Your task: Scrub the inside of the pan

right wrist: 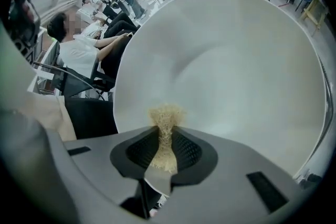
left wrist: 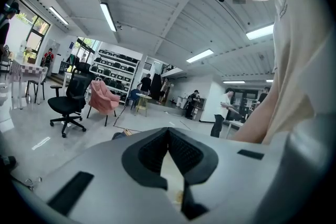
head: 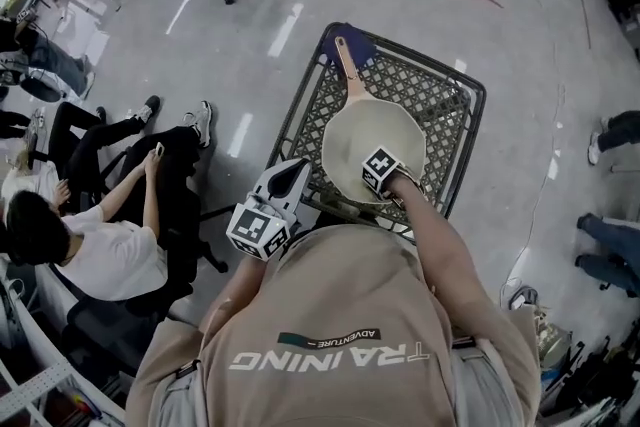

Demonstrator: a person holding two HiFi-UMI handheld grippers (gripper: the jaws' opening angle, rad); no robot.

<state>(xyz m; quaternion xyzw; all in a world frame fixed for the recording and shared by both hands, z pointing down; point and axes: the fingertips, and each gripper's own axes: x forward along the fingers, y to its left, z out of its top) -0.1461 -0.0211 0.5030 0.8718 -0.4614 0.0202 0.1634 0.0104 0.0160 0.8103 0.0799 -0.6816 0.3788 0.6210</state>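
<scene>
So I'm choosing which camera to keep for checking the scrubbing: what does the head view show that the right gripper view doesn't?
Only the head view shows the wooden handle, the wire rack underneath, and the left gripper beside it. Only the right gripper view shows the straw-coloured scrubber pinched in the right gripper, with its tuft sticking out toward the pan. Both views show the pan's pale inside and the seated people beside the rack.
</scene>
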